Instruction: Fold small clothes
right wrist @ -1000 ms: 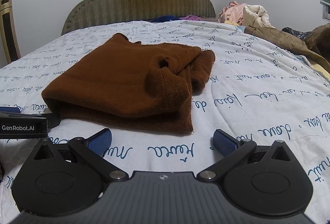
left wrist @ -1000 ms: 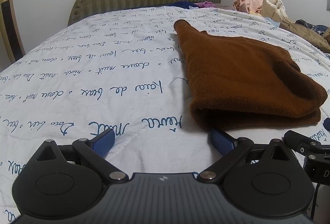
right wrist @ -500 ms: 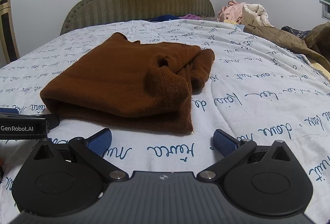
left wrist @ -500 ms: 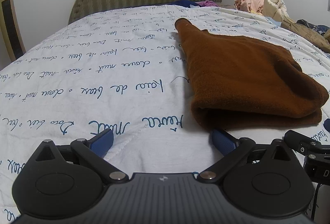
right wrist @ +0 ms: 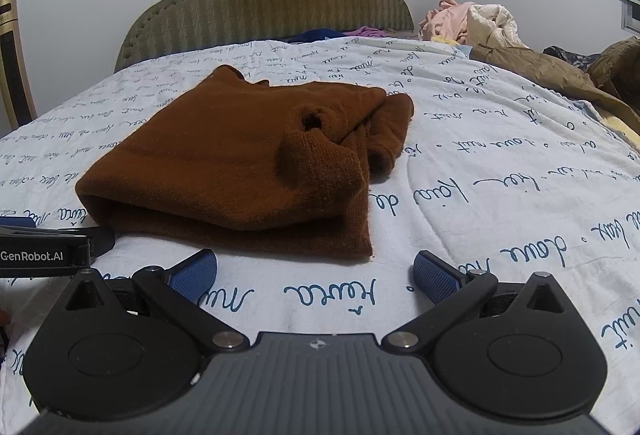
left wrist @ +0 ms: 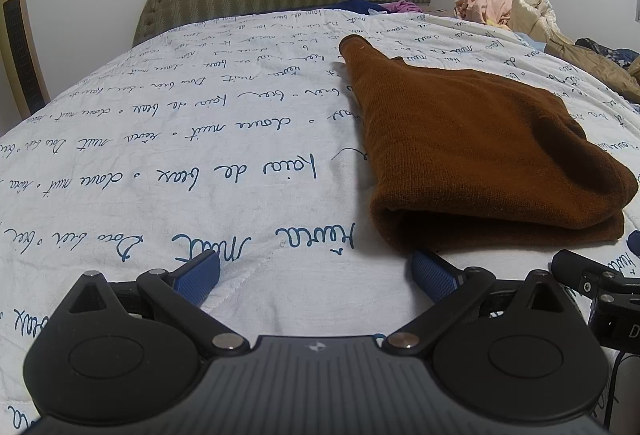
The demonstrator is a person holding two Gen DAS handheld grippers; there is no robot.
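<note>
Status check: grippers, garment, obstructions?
Left gripper open, empty. Right gripper open, empty. Brown knitted garment folded on quilt, untouched. Nothing in the way.

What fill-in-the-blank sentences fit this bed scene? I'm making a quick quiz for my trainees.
1. The folded sweater is ____ in colour.
2. It lies on a white quilt printed with blue ____.
3. The left gripper and right gripper both have jaws that stand ____.
4. Behind the quilt rises an olive padded ____.

Missing words: brown; handwriting; open; headboard
</note>
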